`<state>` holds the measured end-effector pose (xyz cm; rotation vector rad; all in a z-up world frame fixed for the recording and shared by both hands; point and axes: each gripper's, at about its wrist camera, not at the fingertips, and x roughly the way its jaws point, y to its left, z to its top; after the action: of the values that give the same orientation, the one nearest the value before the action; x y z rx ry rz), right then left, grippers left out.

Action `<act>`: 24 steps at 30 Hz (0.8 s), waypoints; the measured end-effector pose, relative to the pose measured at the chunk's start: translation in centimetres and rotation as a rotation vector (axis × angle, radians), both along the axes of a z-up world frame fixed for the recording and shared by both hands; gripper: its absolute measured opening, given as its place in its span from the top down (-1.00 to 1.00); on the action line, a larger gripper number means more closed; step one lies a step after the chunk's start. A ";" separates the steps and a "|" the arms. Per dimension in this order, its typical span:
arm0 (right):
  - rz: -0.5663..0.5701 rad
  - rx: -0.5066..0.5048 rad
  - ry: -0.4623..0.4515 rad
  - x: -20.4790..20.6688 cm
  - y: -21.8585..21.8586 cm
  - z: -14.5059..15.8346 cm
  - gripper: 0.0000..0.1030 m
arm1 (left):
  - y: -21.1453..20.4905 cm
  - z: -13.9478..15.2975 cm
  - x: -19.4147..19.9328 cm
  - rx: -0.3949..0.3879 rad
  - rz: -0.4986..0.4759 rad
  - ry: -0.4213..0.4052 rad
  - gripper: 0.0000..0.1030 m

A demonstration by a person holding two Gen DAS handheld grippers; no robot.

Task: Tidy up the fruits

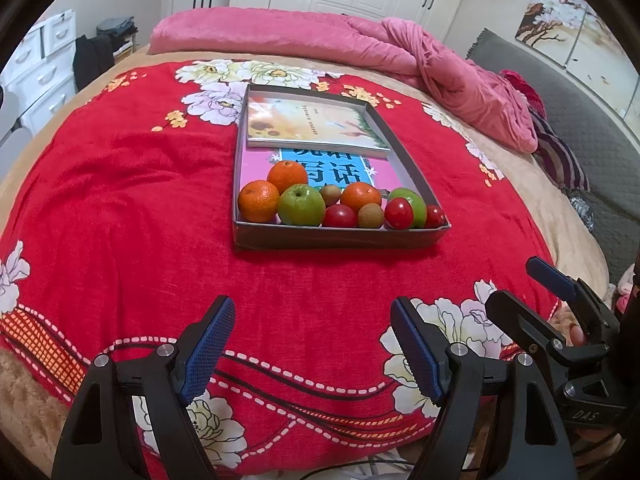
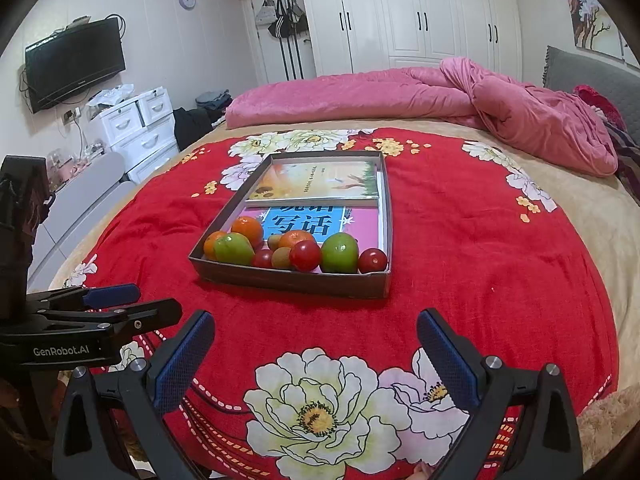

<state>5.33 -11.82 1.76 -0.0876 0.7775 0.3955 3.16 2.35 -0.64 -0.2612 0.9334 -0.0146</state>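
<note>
All the fruits sit in the box on the bed. Both claws, left and right, are spread wide, holding nothing, near the box.

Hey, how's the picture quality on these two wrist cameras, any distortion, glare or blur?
Left wrist view: strong fisheye bending, dark corners, the fruit tray sharp, the left gripper close and large. Right wrist view: same curved edges, glare on the wardrobe doors, the right gripper open, no motion blur.
</note>
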 end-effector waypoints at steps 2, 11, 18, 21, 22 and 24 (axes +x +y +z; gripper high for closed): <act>0.000 0.001 -0.001 0.0 0.0 0.0 -0.97 | 0.0 0.0 0.0 0.000 -0.001 0.001 -0.57; -0.001 0.001 -0.001 0.0 0.0 0.0 -0.97 | 0.0 0.1 0.0 0.002 0.001 -0.003 -0.57; -0.002 -0.001 -0.001 0.0 0.0 0.0 -0.97 | 0.1 0.3 -0.1 0.005 0.001 -0.007 -0.57; -0.004 -0.001 0.001 0.0 -0.1 -0.2 -0.97 | 0.1 0.3 -0.1 0.007 0.001 -0.007 -0.57; -0.005 -0.002 0.001 0.0 -0.2 -0.2 -0.97 | 0.0 0.3 -0.1 0.007 0.001 -0.007 -0.57; -0.006 -0.002 0.000 0.0 -0.3 -0.2 -0.97 | 0.0 0.3 -0.1 0.007 0.000 -0.008 -0.57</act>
<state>5.30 -12.07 1.52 -0.0870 0.7780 0.3893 3.07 2.38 -0.34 -0.2544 0.9256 -0.0118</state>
